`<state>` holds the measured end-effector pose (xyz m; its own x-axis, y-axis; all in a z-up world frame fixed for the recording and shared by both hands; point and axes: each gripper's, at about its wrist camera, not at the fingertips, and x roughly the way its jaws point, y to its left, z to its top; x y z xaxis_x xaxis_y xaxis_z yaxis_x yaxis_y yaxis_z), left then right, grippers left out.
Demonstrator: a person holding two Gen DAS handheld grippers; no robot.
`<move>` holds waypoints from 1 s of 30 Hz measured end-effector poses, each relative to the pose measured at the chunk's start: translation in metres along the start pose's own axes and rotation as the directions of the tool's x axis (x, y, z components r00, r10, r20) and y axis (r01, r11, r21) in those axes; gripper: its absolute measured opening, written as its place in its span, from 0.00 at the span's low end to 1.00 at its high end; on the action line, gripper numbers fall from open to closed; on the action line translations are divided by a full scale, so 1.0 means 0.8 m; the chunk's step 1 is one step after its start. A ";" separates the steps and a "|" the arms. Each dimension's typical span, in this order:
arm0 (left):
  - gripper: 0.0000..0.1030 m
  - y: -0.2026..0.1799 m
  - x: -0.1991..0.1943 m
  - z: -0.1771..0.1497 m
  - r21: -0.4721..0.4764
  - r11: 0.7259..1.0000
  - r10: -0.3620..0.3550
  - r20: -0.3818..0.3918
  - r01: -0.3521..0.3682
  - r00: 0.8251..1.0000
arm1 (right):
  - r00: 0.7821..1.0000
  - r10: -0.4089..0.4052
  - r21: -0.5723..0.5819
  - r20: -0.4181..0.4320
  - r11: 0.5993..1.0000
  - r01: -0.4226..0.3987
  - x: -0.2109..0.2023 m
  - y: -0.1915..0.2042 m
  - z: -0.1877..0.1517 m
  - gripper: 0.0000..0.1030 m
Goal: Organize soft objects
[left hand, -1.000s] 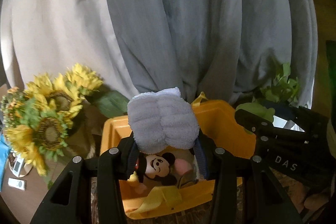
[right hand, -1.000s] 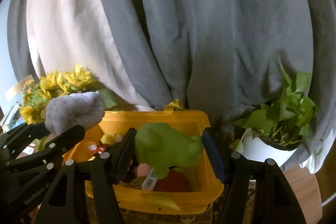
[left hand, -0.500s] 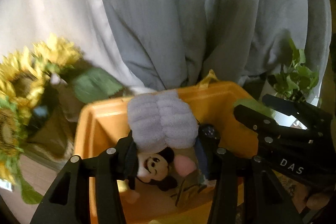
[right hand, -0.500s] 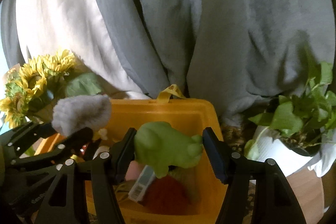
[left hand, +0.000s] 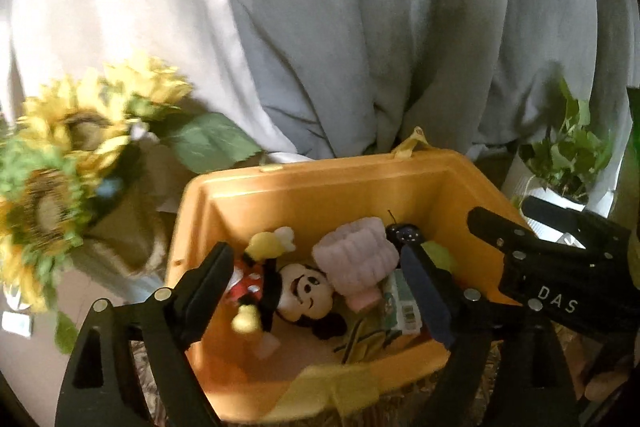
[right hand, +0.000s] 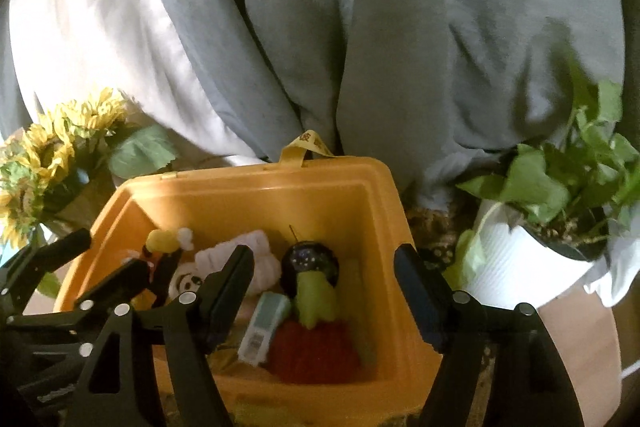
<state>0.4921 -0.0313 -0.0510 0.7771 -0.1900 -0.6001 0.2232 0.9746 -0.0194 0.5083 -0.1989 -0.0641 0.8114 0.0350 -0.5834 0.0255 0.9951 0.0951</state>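
Note:
An orange bin (left hand: 320,187) (right hand: 248,195) stands in front of both grippers. Inside it lie a Mickey Mouse plush (left hand: 296,287) (right hand: 184,281), a grey-white fluffy plush (left hand: 356,259) (right hand: 256,259), a green frog plush (right hand: 316,295), a red knitted item (right hand: 316,351) and a small boxed pack (right hand: 264,331). My left gripper (left hand: 316,291) is open and empty above the bin's front. My right gripper (right hand: 324,287) is open and empty above the bin, to the right of the left one.
A sunflower bouquet (left hand: 60,167) (right hand: 48,163) stands left of the bin. A potted green plant in a white pot (right hand: 540,239) (left hand: 560,163) stands to the right. Grey and white curtains (right hand: 320,27) hang close behind. The bin rests on a patterned mat.
Both grippers opened. The grey-white plush dropped from the left one and the green frog dropped from the right one; both now lie in the bin. Both grippers tilted down towards it.

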 end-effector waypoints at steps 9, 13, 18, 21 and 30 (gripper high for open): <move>1.00 0.012 -0.098 -0.018 -0.018 0.992 0.130 0.090 -0.129 0.987 | 0.995 -0.014 -0.039 0.103 0.999 0.018 -0.087 0.016 -0.012 0.81; 1.00 0.019 -0.141 -0.034 -0.032 0.986 0.169 0.116 -0.166 0.979 | 0.989 -0.030 -0.049 0.143 0.998 0.038 -0.125 0.023 -0.025 0.81; 1.00 0.023 -0.188 -0.059 -0.043 0.980 0.201 0.161 -0.197 0.966 | 0.984 -0.070 -0.031 0.167 0.997 0.076 -0.173 0.030 -0.053 0.81; 1.00 0.020 -0.206 -0.070 -0.035 0.982 0.190 0.178 -0.187 0.966 | 0.978 -0.095 -0.026 0.184 0.995 0.101 -0.202 0.034 -0.073 0.81; 1.00 0.003 -0.271 -0.103 -0.034 0.982 0.188 0.228 -0.185 0.955 | 0.970 -0.117 0.016 0.214 0.993 0.117 -0.271 0.033 -0.119 0.81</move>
<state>0.2755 0.0217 0.0132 0.9186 -0.0258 -0.3944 0.0557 0.9964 0.0645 0.2777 -0.1714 -0.0120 0.9087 -0.1024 -0.4046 0.1291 0.9908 0.0394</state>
